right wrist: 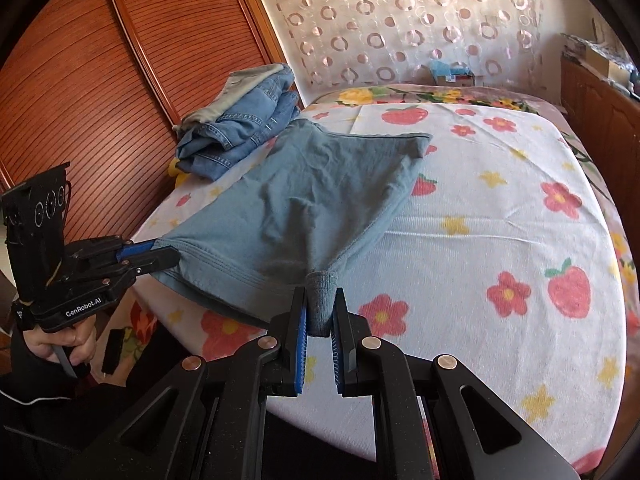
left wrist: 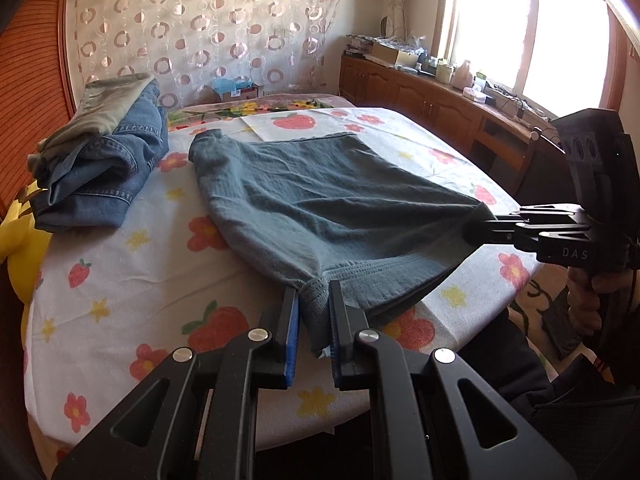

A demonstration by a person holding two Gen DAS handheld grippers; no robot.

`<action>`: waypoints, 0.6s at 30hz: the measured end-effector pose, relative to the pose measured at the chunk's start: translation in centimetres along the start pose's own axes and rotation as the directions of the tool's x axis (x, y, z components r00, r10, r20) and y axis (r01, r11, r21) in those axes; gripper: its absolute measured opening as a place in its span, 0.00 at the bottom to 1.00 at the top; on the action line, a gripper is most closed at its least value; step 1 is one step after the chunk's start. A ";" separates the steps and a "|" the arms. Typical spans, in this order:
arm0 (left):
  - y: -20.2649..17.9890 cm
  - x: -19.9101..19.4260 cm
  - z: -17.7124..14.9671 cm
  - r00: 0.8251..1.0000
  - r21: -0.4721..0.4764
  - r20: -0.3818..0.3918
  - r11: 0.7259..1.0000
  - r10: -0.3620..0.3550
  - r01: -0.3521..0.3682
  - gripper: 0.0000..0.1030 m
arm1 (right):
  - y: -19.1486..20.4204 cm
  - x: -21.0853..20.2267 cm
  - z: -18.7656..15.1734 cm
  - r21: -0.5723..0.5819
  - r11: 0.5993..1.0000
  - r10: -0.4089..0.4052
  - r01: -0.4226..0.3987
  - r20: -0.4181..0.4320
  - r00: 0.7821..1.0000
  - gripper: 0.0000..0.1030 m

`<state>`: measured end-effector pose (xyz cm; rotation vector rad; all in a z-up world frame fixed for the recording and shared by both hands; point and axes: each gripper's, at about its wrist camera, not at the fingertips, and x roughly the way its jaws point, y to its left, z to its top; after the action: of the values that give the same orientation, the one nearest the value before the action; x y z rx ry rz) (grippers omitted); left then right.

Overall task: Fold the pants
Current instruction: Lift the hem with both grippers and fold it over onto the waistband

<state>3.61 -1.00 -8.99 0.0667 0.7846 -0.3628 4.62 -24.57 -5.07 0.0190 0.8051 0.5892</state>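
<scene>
Grey-blue pants lie folded on the flowered bed sheet, waistband end toward me. My left gripper is shut on the left corner of the waistband. My right gripper is shut on the right corner; it comes in from the right in the left wrist view. In the right wrist view the pants stretch between my right gripper, which pinches a bunched corner, and my left gripper at the left. The near edge is lifted slightly off the bed.
A stack of folded jeans and a grey garment sits at the bed's far left, also in the right wrist view. A wooden wardrobe stands left. Wooden cabinets with clutter run under the window on the right.
</scene>
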 end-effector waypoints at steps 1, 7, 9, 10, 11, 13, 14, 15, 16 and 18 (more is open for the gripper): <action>0.0 0.1 -0.1 1.000 -0.001 -0.002 1.000 0.000 0.000 0.14 | 0.1 -0.2 -0.2 -0.004 1.000 -0.005 0.005 -0.001 1.000 0.10; 0.4 0.8 -0.2 1.000 -0.012 -0.021 1.000 -0.007 0.007 0.14 | 0.0 0.4 -0.3 -0.011 1.000 -0.021 0.021 -0.010 1.000 0.10; 0.5 1.0 -0.3 1.000 -0.014 -0.028 1.000 -0.009 0.009 0.14 | -0.1 0.7 -0.5 -0.007 1.000 -0.021 0.021 -0.017 1.000 0.10; 0.5 1.1 -0.3 0.999 -0.015 -0.030 1.000 -0.010 0.010 0.14 | -0.1 0.8 -0.6 -0.004 1.000 -0.021 0.021 -0.020 1.000 0.10; 0.5 1.2 -0.3 0.999 -0.016 -0.032 1.000 -0.011 0.011 0.14 | -0.2 0.9 -0.7 -0.001 1.000 -0.020 0.020 -0.022 1.000 0.10; 0.6 1.3 -0.4 0.999 -0.016 -0.034 1.000 -0.012 0.012 0.14 | -0.2 1.0 -0.6 0.005 1.000 -0.019 0.019 -0.025 1.000 0.10; 0.5 1.4 -0.4 0.999 -0.016 -0.034 1.000 -0.012 0.012 0.14 | -0.2 1.1 -0.6 0.007 1.000 -0.018 0.018 -0.025 1.000 0.10; 0.5 1.4 -0.4 0.999 -0.016 -0.033 1.000 -0.012 0.012 0.14 | -0.2 1.1 -0.6 0.008 1.000 -0.017 0.017 -0.025 1.000 0.10; 0.6 1.4 -0.4 0.999 -0.015 -0.031 1.000 -0.013 0.013 0.14 | -0.2 1.1 -0.5 0.008 1.000 -0.017 0.017 -0.023 1.000 0.10; 0.6 1.4 -0.1 1.000 -0.008 -0.027 1.000 -0.012 0.012 0.14 | -0.2 1.0 -0.2 0.002 1.000 -0.016 0.016 -0.017 1.000 0.10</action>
<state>4.66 -0.85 -10.07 0.0598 0.8139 -0.3708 5.10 -24.22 -5.99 0.0096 0.8217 0.5739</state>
